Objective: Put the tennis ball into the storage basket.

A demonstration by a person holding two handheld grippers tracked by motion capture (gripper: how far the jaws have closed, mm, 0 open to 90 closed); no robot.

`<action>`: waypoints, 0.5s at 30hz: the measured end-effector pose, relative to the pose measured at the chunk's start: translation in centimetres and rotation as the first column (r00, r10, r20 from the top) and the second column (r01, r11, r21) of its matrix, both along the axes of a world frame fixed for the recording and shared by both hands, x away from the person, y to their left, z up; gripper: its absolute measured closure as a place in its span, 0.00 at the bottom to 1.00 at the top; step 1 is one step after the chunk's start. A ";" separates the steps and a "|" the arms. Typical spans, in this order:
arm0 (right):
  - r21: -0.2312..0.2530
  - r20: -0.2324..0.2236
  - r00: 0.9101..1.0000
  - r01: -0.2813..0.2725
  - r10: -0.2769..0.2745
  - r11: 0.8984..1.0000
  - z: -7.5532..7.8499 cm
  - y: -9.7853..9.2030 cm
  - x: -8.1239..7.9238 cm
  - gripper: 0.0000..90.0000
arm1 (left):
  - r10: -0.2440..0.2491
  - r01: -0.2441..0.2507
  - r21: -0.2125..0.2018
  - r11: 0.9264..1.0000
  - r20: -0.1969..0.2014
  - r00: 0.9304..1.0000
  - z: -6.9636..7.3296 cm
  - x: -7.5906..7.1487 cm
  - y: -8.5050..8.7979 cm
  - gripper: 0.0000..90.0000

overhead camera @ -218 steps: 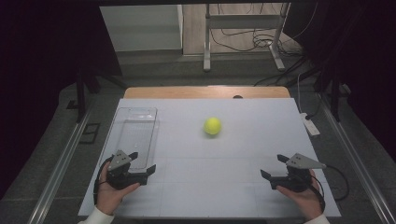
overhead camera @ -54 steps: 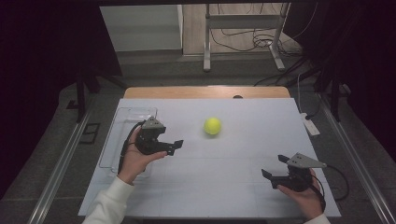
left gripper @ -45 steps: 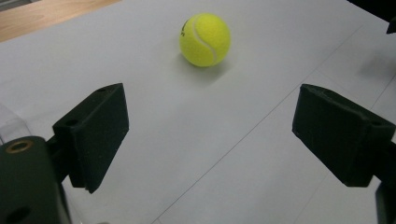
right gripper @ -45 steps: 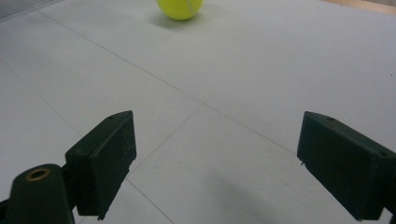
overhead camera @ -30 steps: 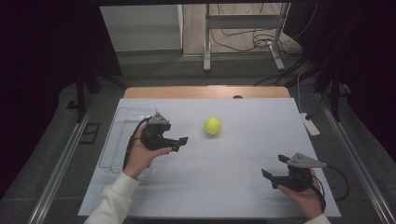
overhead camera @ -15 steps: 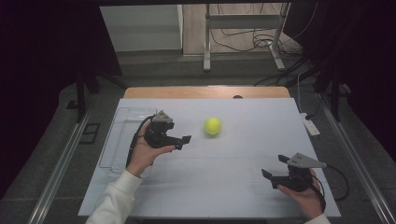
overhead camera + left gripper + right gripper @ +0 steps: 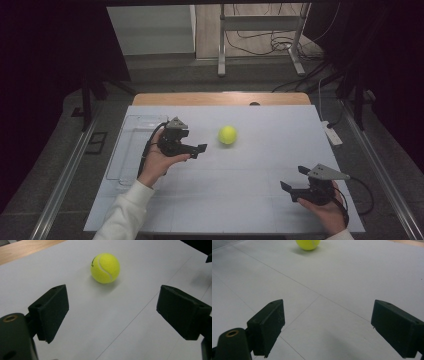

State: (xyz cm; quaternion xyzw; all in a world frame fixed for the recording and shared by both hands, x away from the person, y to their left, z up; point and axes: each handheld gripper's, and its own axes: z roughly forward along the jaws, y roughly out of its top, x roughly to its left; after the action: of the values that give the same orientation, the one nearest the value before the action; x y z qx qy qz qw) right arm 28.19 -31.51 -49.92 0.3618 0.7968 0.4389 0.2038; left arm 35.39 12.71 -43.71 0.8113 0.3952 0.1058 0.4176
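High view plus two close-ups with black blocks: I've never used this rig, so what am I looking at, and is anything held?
There is no robot arm: a person holds a two-jaw tool in each hand. The high view looks down on the white table from above the person's side. There the left gripper points at the tennis ball, short of it; the right gripper rests near the table's front right. A clear tray lies at the left. The two close-ups come from cameras riding on each gripper; the black blocks are its own jaws. Both pairs stand wide apart with nothing between them. The left gripper view shows the ball ahead of the jaws, untouched. Nothing is held.
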 end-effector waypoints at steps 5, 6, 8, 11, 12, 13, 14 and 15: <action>-0.001 0.003 1.000 0.001 -0.001 1.000 0.0 0.0 0.0 0.14 | 0.003 -0.003 0.002 1.000 0.000 1.000 0.0 0.1 0.0 0.13; 0.000 0.003 1.000 0.002 -0.002 1.000 0.0 0.0 0.0 0.14 | 0.003 -0.003 0.001 1.000 0.000 1.000 0.0 0.2 0.0 0.13; -0.002 0.003 1.000 0.004 -0.004 1.000 0.0 -0.1 0.0 0.14 | 0.004 -0.004 0.002 1.000 0.003 1.000 0.1 0.3 -0.1 0.13; -0.001 0.004 1.000 0.003 -0.003 1.000 0.1 -0.1 0.0 0.14 | 0.003 -0.003 0.004 1.000 0.002 1.000 0.1 0.4 -0.2 0.13; -0.001 0.003 1.000 0.002 -0.002 1.000 0.1 -0.1 0.0 0.14 | 0.001 -0.001 0.007 1.000 0.002 1.000 0.1 0.5 -0.2 0.13; 0.000 0.003 1.000 0.003 -0.003 1.000 0.1 -0.1 0.0 0.14 | 0.001 -0.001 0.007 1.000 0.001 1.000 0.1 0.5 -0.3 0.13; 0.000 0.003 1.000 0.002 -0.002 1.000 0.1 -0.1 0.0 0.14 | 0.000 0.000 0.008 1.000 -0.001 1.000 0.1 0.6 -0.4 0.13; 0.000 0.003 1.000 0.002 -0.002 1.000 0.1 -0.1 0.0 0.14 | -0.002 0.002 0.009 1.000 -0.002 1.000 0.0 0.7 -0.5 0.13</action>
State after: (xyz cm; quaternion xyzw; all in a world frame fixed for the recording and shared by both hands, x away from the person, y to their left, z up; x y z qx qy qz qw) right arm 28.15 -31.64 -49.85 0.3620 0.7960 0.4393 0.2057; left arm 36.06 12.20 -43.67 0.8137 0.3942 0.1064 0.4137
